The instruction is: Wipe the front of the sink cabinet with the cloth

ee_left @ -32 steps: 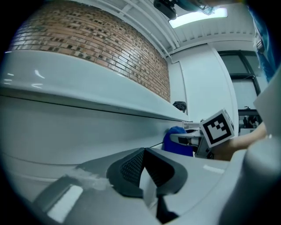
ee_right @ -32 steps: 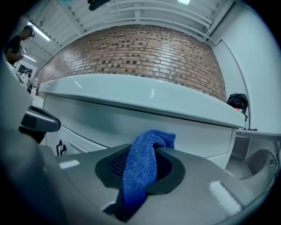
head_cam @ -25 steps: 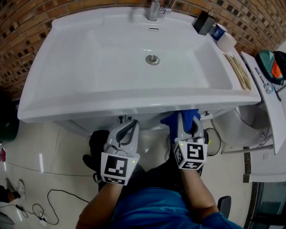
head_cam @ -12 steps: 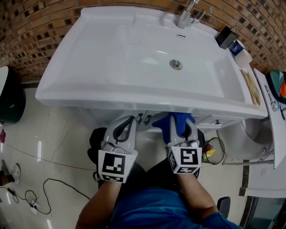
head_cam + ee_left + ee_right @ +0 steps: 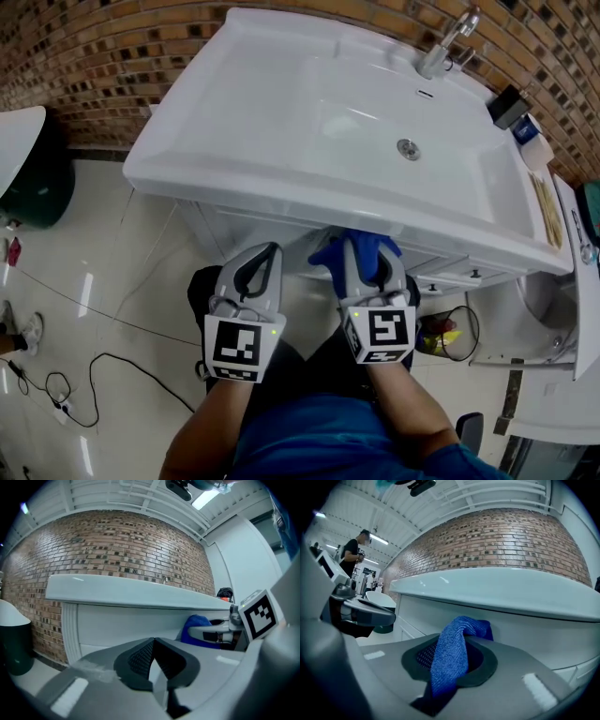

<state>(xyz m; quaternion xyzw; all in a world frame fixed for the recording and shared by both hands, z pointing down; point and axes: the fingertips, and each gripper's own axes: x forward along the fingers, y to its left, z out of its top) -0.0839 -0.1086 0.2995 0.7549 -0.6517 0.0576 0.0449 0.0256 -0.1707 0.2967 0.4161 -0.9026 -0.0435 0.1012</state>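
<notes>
My right gripper (image 5: 364,267) is shut on the blue cloth (image 5: 360,247), which bunches out past its tips against the white cabinet front (image 5: 246,229) just under the sink rim (image 5: 281,192). In the right gripper view the cloth (image 5: 451,653) lies pinched between the jaws, with the cabinet front (image 5: 525,634) close ahead. My left gripper (image 5: 263,261) hovers beside it to the left, shut with nothing in it, a little back from the cabinet. From the left gripper view, the left gripper (image 5: 152,643) points at the cabinet panel (image 5: 126,620), with the cloth (image 5: 199,624) at right.
A faucet (image 5: 441,52) and small items (image 5: 520,117) sit at the sink's back right. A wire bin (image 5: 448,333) stands on the floor to the right, a dark green bin (image 5: 28,192) far left, a cable (image 5: 94,370) on the tiles. A person (image 5: 355,550) stands far off.
Both grippers have shifted left along the cabinet front relative to the sink, the cloth going with the right one. Both stay shut.
</notes>
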